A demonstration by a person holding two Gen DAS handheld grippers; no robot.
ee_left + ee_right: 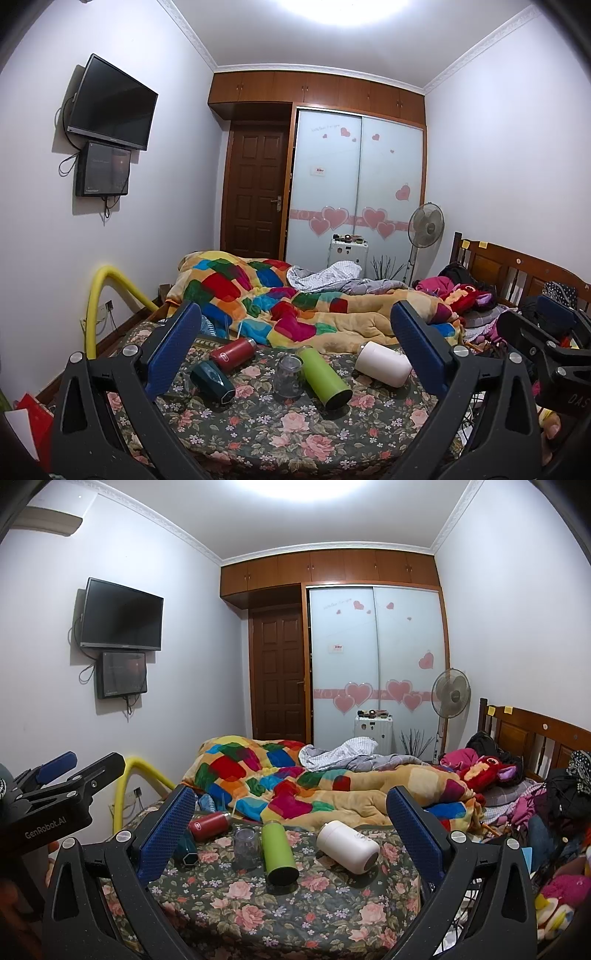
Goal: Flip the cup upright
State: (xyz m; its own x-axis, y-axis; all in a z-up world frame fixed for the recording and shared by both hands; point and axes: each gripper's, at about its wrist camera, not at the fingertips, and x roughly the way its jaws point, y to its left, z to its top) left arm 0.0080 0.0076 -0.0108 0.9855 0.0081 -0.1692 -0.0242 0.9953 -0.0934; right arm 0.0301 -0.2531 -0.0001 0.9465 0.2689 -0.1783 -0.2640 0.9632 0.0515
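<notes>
My left gripper [295, 354] has its fingers spread wide with nothing between the pads, and my right gripper [291, 830] is spread just as wide. The clear glass cup [288, 374] stands mouth-down on the floral bedspread [258, 435], ahead and between my left fingers (roughly centred). It sits just beside a lying green bottle [324, 376], with red [233, 353], dark teal [213, 382] and white bottles [383, 363] tipped over nearby.

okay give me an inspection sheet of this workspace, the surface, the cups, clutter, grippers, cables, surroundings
Surface: floral bedsheet.
Job's things: clear glass standing, orientation unclear; green bottle, white cup, red bottle, dark teal cup all on their sides.
Clutter: patchwork quilt, clothes by headboard.
Grippers: left gripper and right gripper open, empty.
Cables: below the TV.
Surroundings: door, fan.
</notes>
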